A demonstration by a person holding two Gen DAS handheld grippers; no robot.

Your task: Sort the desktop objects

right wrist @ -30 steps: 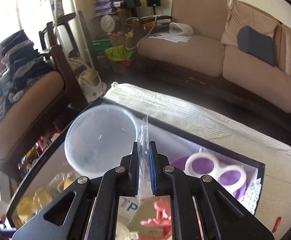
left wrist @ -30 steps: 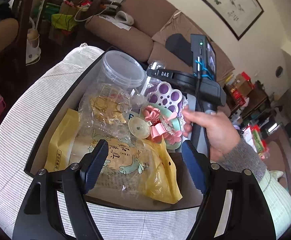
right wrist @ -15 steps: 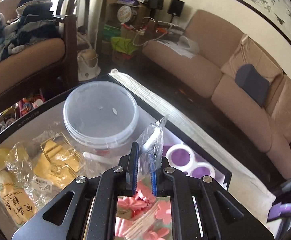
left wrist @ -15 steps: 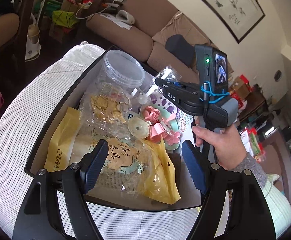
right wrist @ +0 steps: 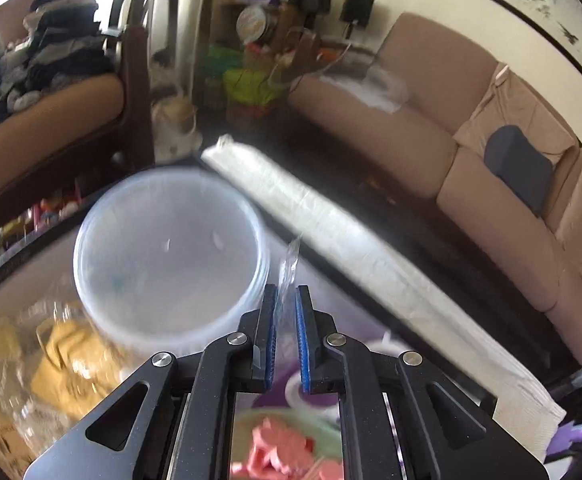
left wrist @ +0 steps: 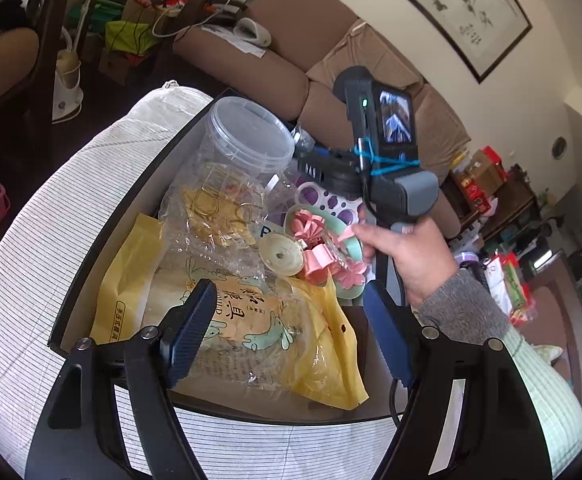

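Right wrist view: your right gripper (right wrist: 285,310) pinches small clear bag (right wrist: 288,266), just beside lidded clear tub (right wrist: 169,254), above black tray (left wrist: 103,240). Left gripper (left wrist: 291,328) spread wide, empty, over yellow snack bag (left wrist: 251,320) in tray.

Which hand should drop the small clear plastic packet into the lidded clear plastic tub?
Right. Its gripper is already shut on the small clear plastic packet, just beside the lidded clear plastic tub. The left gripper hangs open and empty over the yellow snack bag.
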